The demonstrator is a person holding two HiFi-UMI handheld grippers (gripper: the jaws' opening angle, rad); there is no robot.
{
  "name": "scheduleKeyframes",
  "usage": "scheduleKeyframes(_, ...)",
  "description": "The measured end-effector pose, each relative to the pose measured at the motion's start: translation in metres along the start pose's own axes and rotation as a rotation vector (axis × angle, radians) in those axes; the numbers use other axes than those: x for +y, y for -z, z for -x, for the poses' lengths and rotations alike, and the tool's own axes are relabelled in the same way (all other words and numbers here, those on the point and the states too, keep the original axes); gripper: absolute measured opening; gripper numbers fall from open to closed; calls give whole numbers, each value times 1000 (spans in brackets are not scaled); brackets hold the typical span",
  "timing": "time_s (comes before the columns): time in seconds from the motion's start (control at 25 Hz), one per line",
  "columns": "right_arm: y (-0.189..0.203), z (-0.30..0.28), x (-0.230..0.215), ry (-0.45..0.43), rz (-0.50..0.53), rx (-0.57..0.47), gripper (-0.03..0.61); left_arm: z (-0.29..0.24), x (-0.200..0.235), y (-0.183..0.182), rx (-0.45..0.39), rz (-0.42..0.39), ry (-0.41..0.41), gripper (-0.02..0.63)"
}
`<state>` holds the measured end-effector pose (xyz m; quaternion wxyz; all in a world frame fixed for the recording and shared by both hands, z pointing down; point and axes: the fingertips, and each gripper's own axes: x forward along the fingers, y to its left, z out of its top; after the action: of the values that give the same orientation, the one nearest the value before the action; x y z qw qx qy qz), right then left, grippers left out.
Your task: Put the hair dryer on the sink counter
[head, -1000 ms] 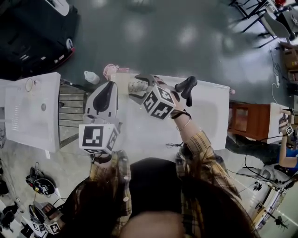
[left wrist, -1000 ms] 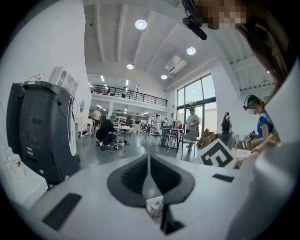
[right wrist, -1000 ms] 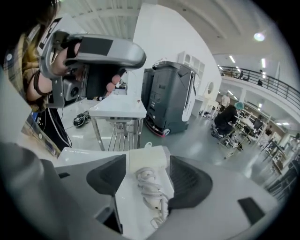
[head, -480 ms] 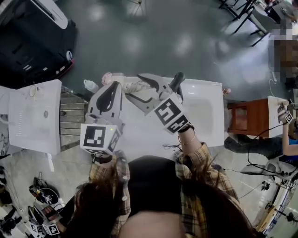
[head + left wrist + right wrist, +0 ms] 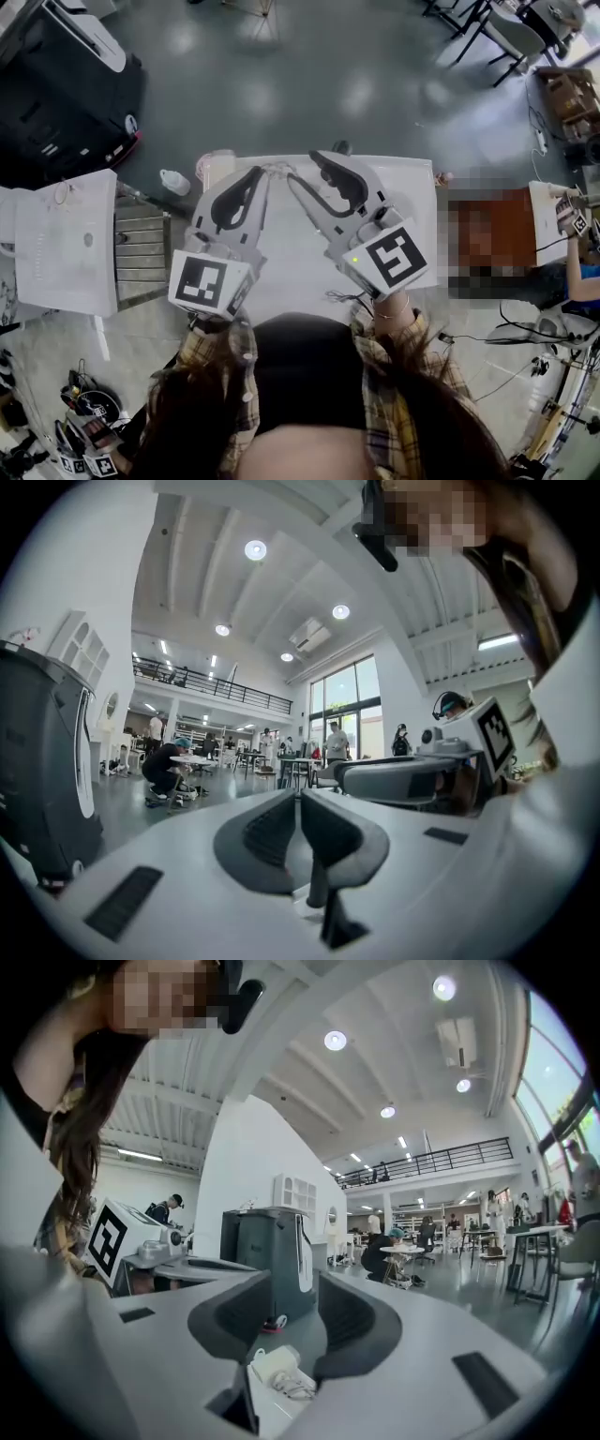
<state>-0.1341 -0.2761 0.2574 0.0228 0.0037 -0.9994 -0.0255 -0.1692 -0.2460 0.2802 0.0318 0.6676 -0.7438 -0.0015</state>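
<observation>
I hold my left hand-held gripper [image 5: 253,176] level in front of me, its jaws closed together with nothing in them. My right hand-held gripper [image 5: 305,169] is just beside it, also level. Its jaws have just been closing and stand partly apart, empty.

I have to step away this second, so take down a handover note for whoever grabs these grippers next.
Left gripper: shut, empty, held above the sink counter.
Right gripper: jaws apart, have just been closing, nothing between them.
Hair dryer: only a dark tip shows past the right gripper, at the counter's far edge.
Done: dryer appears released on the counter.
Left: look past the gripper and confirm it sits steady.
</observation>
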Motion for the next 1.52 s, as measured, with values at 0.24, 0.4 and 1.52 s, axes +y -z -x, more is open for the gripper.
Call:
scheduleKeyframes(0.24, -6, 35, -16, 83, -45, -43, 85, -6, -26, -6, -10, 12, 55, 31)
scheduleKeyframes(0.4, 3, 48, -24, 124, -103, -53, 28, -8, -36, -9, -17, 8, 79, 31)
scheduleKeyframes(1.52, 3, 50, -27, 162, -66, -20, 14, -8, -34, -11, -27, 6, 93, 31)
